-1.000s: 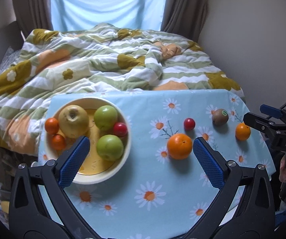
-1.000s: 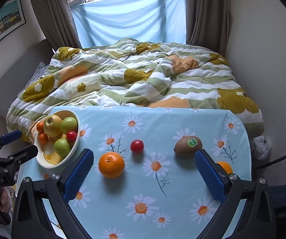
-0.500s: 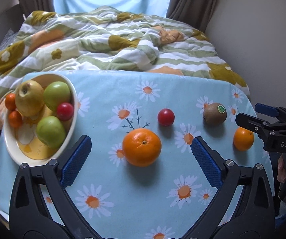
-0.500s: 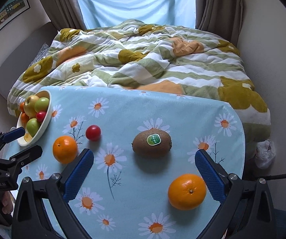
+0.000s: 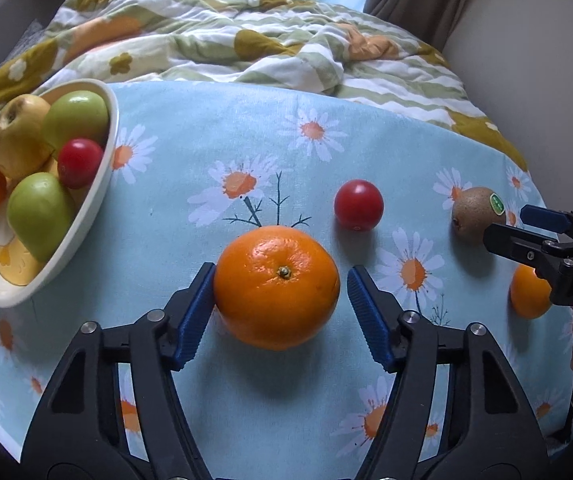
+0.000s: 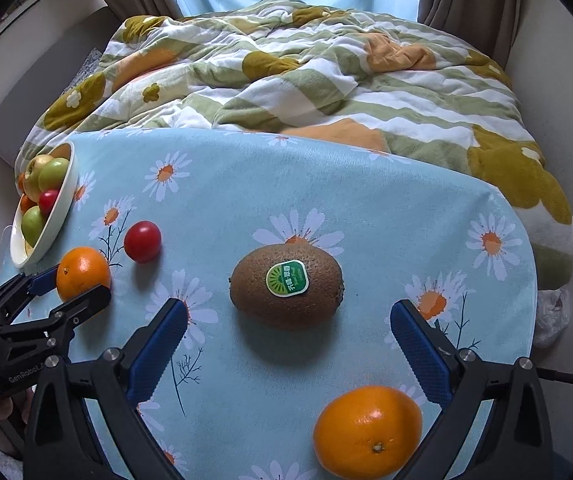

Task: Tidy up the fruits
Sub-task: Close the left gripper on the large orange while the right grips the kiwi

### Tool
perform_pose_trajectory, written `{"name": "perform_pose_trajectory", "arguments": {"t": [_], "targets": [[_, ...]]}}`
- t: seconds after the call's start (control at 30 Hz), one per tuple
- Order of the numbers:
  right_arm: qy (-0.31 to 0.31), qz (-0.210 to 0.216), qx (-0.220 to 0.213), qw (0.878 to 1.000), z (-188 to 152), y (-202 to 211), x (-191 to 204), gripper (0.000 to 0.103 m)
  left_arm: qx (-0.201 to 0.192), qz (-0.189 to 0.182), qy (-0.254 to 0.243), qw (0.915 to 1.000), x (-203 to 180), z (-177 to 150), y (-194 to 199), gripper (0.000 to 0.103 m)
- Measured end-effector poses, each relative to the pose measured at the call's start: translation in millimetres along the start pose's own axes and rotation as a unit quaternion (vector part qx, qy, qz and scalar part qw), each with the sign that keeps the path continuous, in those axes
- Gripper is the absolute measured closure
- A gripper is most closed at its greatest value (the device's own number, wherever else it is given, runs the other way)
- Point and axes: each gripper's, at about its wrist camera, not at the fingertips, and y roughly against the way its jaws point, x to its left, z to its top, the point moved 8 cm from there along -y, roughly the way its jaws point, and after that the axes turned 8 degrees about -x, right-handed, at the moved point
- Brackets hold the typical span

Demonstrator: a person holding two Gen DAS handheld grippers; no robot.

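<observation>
A large orange (image 5: 276,286) lies on the daisy tablecloth (image 5: 214,128) between the blue pads of my left gripper (image 5: 281,270). Its jaws are closing: the left pad touches the peel, the right pad stands a sliver off. My left gripper (image 6: 66,284) also shows around that orange (image 6: 82,268) in the right wrist view. My right gripper (image 6: 286,310) is wide open, with a stickered kiwi (image 6: 286,286) lying just ahead between its fingers. A second orange (image 6: 368,430) sits near its right finger. The cream bowl (image 5: 86,216) at the left holds apples and small fruits.
A red tomato (image 5: 358,205) lies between the large orange and the kiwi (image 5: 474,214). A bed with a striped flowered quilt (image 6: 306,80) adjoins the table's far edge. A wall and curtains close off the right side. The table's right edge drops beside a white bag (image 6: 550,316).
Both grippers came down closer to the table. The left jaws narrowed around the large orange. The kiwi now lies between the right gripper's open fingers.
</observation>
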Motion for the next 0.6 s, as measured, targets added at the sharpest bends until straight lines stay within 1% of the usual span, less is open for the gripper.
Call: {"name": "perform_pose_trajectory", "arguments": {"t": [0.03, 0.13, 0.2, 0.27, 0.4, 0.47, 0.5, 0.53, 0.6], "targets": [[-0.002, 0.001, 0.002, 1.000, 0, -1, 0, 0.002, 0.000, 0.006, -0.001, 1.0000, 1, 0, 0, 0.037], [-0.017, 0.003, 0.009, 1.000, -1, -6, -4, 0.002, -0.001, 0.007, 0.002, 1.0000, 2, -1, 0, 0.037], [-0.022, 0.004, 0.012, 1.000, -1, -9, -3, 0.002, -0.002, 0.014, -0.010, 0.9998, 0, -2, 1, 0.038], [-0.021, 0.003, 0.013, 1.000, 0, -12, -2, 0.002, -0.003, 0.019, -0.016, 0.9997, 0, -3, 2, 0.038], [-0.011, 0.001, 0.010, 1.000, 2, -16, 2, 0.003, -0.007, 0.019, -0.006, 0.9998, 4, -5, 5, 0.038], [-0.006, 0.002, 0.012, 1.000, 1, -20, 5, 0.010, -0.007, 0.023, -0.002, 0.9997, 6, -7, 7, 0.038], [-0.003, 0.001, 0.013, 1.000, 0, -22, 7, 0.015, -0.006, 0.024, -0.002, 0.9997, 7, -8, 8, 0.038], [0.001, -0.003, 0.014, 1.000, -1, -24, 7, 0.018, -0.005, 0.025, -0.003, 0.9997, 8, -9, 9, 0.038], [0.007, -0.008, 0.013, 1.000, -2, -27, 8, 0.019, -0.006, 0.028, -0.002, 0.9996, 11, -11, 10, 0.038]]}}
